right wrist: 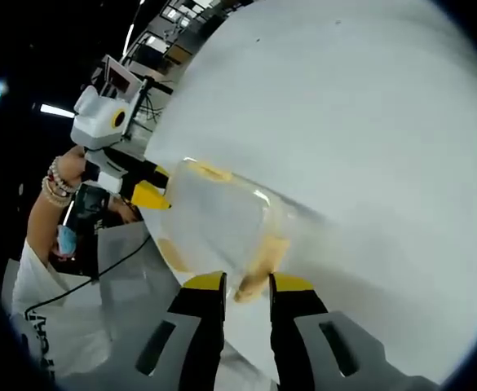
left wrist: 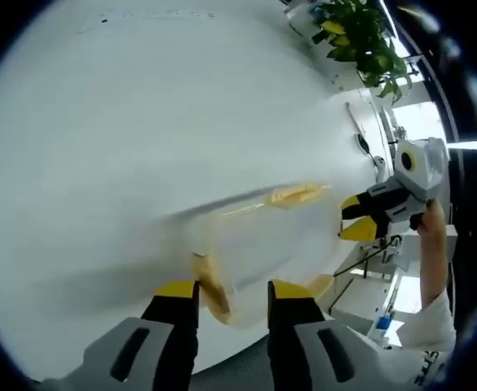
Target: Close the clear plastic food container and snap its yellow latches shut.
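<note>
The clear plastic container [left wrist: 258, 244] lies blurred on the white table [left wrist: 140, 122], with a yellow latch [left wrist: 297, 194] along its far edge. Another yellow latch [left wrist: 211, 295] at its near end sits between the jaws of my left gripper [left wrist: 233, 290], which stand well apart, open. My right gripper [left wrist: 355, 217] reaches the container's right end. In the right gripper view the container [right wrist: 214, 220] lies just ahead of my right gripper [right wrist: 248, 283]. Its jaws stand a little apart around the tip of a yellow latch [right wrist: 260, 259]. My left gripper [right wrist: 155, 186] touches the container's far end.
A green plant [left wrist: 356, 32] stands at the table's far corner. A person's hand [left wrist: 431, 224] and white sleeve [left wrist: 430, 326] hold the right gripper past the table edge. A wrist with bead bracelets [right wrist: 56, 183] holds the left gripper. White furniture [left wrist: 368, 285] stands beyond the table.
</note>
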